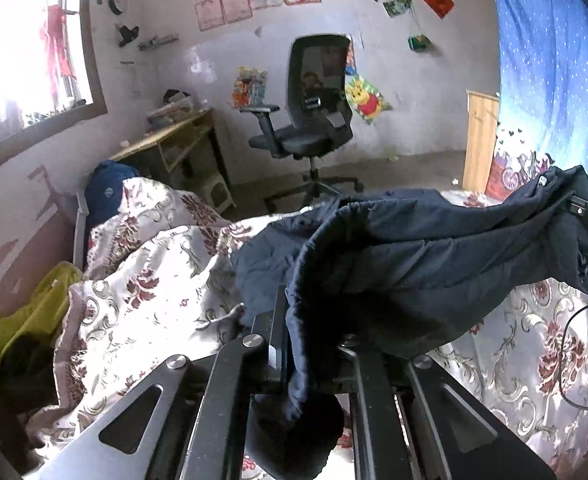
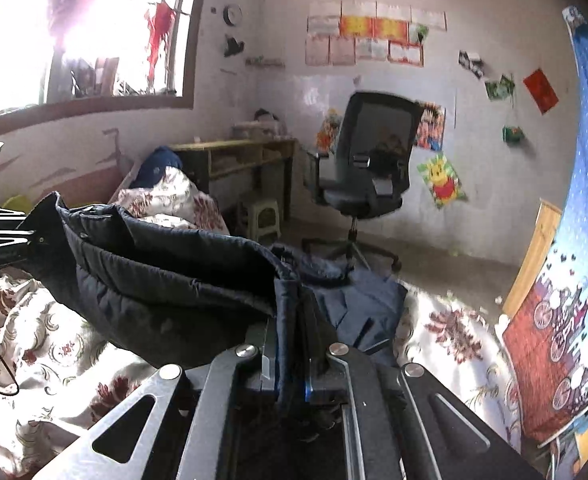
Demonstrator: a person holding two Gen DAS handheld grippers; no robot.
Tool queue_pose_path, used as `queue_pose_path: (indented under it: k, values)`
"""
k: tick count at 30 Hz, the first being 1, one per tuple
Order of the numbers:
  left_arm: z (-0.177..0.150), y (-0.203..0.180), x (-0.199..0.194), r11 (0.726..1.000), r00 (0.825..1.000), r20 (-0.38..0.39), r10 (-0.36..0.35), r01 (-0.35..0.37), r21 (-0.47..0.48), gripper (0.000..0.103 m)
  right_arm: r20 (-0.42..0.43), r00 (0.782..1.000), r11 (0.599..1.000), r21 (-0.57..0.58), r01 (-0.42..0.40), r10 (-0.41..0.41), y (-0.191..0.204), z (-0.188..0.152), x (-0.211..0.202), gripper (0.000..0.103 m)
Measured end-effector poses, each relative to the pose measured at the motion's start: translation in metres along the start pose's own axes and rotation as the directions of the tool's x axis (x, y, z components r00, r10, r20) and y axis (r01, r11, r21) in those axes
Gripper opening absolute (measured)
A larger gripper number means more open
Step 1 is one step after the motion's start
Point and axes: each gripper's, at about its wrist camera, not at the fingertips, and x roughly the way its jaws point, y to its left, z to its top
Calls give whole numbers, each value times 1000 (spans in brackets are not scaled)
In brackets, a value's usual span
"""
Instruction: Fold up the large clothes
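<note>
So the jacket (image 1: 433,248) is a dark navy padded thing, quilted seams, kinda puffy. It's strung up off the bed (image 1: 154,280), stretched sideways with one edge pinched at each end and the middle sagging in a thick fold. Zipper pull shows at the far end in the left view. The rest of it trails down onto the floral bedspread, crumpled.

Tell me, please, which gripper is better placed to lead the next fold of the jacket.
Probably neither: left gripper and right gripper each pinch one end of the navy padded jacket, stretched between them.
</note>
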Motion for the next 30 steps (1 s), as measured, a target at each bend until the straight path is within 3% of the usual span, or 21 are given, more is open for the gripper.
queue_pose_path:
  k: [7, 16, 21, 25, 30]
  values:
    - [21, -2, -32, 999, 998, 50, 38, -37, -21, 5, 112, 994, 1000, -18, -18, 20, -1, 19, -28, 7]
    - [52, -8, -54, 999, 993, 116, 36, -34, -15, 5, 184, 983, 1000, -16, -10, 13, -14, 47, -47, 7]
    - [57, -3, -27, 999, 996, 69, 50, -50, -12, 5, 132, 991, 999, -44, -22, 28, -17, 56, -25, 7]
    - [52, 10, 6, 998, 998, 22, 52, -51, -40, 5, 36, 999, 992, -125, -24, 29, -14, 65, 11, 7]
    - [54, 24, 48, 996, 998, -2, 56, -56, -66, 5, -63, 998, 980, -201, 8, -21, -12, 74, 68, 7]
